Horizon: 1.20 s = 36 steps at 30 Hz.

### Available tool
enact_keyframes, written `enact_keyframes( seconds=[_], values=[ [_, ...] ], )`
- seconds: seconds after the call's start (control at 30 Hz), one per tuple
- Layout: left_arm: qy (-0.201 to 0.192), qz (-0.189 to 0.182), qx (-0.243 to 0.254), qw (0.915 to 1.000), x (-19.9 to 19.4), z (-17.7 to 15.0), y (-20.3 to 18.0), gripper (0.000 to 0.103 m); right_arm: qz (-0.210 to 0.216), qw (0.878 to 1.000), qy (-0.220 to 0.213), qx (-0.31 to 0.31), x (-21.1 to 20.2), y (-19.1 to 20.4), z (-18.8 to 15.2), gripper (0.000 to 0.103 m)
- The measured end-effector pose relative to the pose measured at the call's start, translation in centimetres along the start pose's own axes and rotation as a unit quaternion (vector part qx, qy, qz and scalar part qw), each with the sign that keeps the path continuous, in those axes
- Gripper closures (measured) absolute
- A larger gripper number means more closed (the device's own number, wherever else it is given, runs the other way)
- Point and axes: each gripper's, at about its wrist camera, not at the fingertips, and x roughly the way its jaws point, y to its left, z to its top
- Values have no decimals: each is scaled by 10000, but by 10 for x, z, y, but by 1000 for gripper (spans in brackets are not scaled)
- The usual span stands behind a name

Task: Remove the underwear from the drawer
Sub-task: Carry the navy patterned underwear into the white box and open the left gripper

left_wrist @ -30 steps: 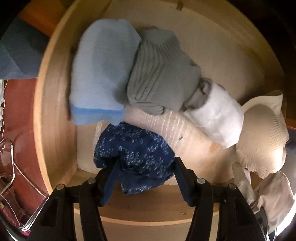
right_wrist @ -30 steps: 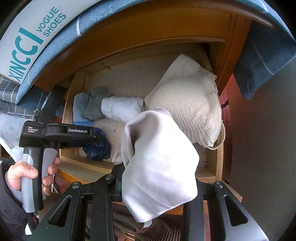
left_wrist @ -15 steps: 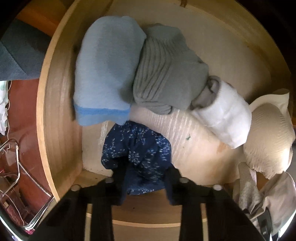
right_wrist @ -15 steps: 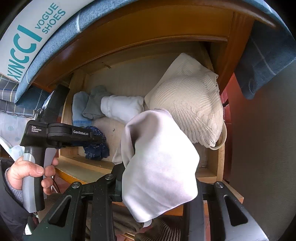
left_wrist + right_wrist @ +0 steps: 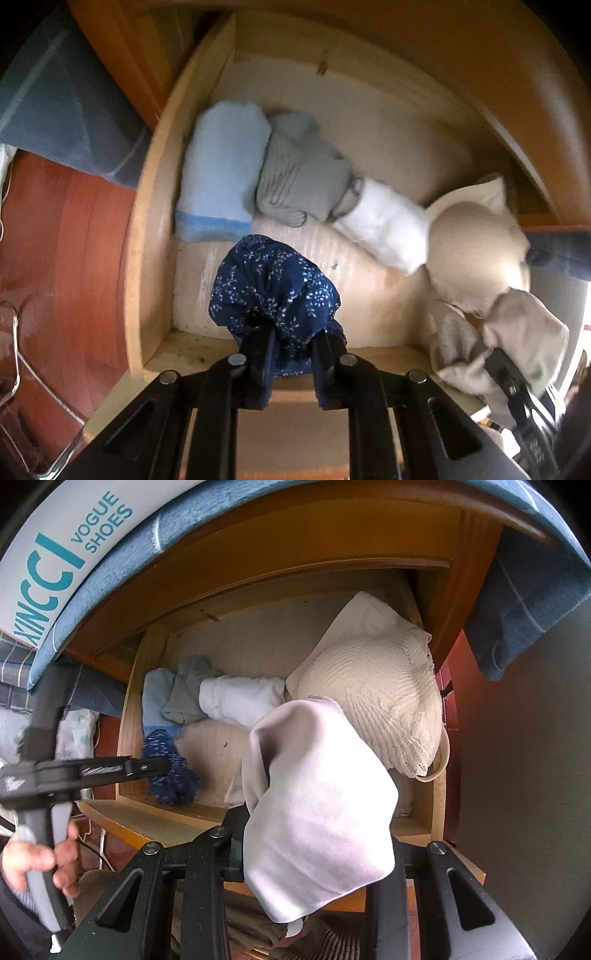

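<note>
We see the navy floral underwear (image 5: 275, 291) bunched between the fingers of the left gripper (image 5: 291, 354), whose jaws have just been closing and now pinch the cloth; it hangs over the front left part of the open drawer (image 5: 147, 266). The right gripper (image 5: 314, 853) is clamped on a pale grey garment (image 5: 317, 812), held above the drawer's front rail. The drawer is pale wood with a light liner on its floor, set in an orange-brown cabinet; red-brown flooring shows to its left. Inside we count four folded pieces in a row along the back: one light blue (image 5: 225, 170), one grey ribbed (image 5: 299, 170), one white (image 5: 384, 225) and one cream lace piece (image 5: 373, 686) at the right. A blue cloth (image 5: 517, 605) drapes over the cabinet top.
</note>
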Motion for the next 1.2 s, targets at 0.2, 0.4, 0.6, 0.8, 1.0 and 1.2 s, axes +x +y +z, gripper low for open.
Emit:
enact_keyframes(
  seconds=[0.2,0.4,0.6,0.8,1.0,1.2],
  values=[
    [-680,-85,343,9971,-35,-22,-12,87,-46,10000,-46,-33,-1,2,-1,72],
    [-1621,-58,763,9838,-72,-46,-8,87,-134,9998,-130,-64,-4,2,-1,72],
    [-2267,-28,1187,9667,-99,-68,-16,87,-241,9996,-139,-111,-3,4,-1,72],
    [-2704,78,1895,9439,-127,-101,-32,87,-312,9993,-162,-148,-4,5,-1,72],
    [-3201,-238,2338,9178,-173,-127,-41,87,-308,9993,-176,-148,-4,5,-1,72],
    [-3748,-509,2312,8963,-245,-129,-48,87,-285,9994,-177,-126,-5,4,-2,72]
  ],
)
